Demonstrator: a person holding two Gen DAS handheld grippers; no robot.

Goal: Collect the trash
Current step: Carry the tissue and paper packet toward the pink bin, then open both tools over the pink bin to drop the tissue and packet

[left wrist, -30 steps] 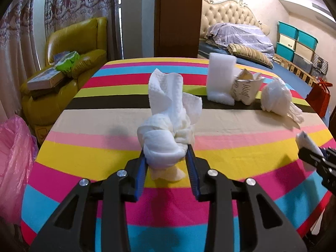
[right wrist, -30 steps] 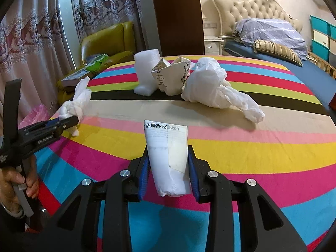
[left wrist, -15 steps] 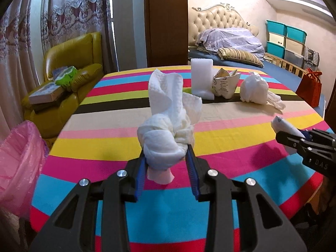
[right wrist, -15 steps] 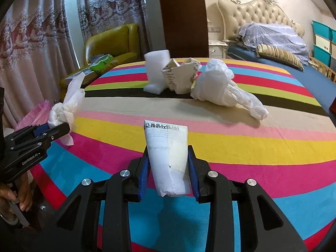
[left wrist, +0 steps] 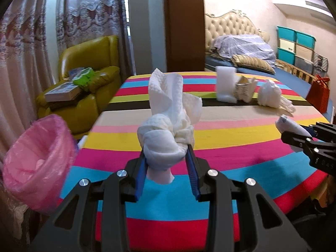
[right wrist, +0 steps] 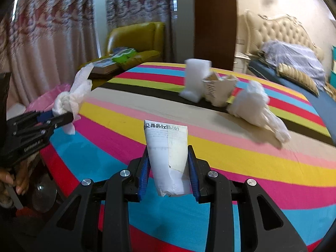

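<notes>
Knotted white paper towel [left wrist: 168,130] clamped in left gripper [left wrist: 167,168]; printed white packet [right wrist: 168,155] pinched in right gripper [right wrist: 169,168].
Pink-bagged bin [left wrist: 35,159], near left, seems to hold some pale scrap.

Embossed soft paper towel [left wrist: 168,126], smooth printed paper packet [right wrist: 168,155], thin glossy pink plastic bin liner [left wrist: 35,157], matt striped tablecloth [left wrist: 231,138], glossy yellow leather armchair [left wrist: 90,63]

Both grippers clamped and loaded, held above the table.

Left gripper [left wrist: 167,157] has its blue pads pressed on a knotted paper towel [left wrist: 168,126], level, pointing forward. Right gripper [right wrist: 168,166] pinches a white printed packet [right wrist: 168,153] upright between its fingers. Bare hand [right wrist: 14,182] grips the left handle.
</notes>
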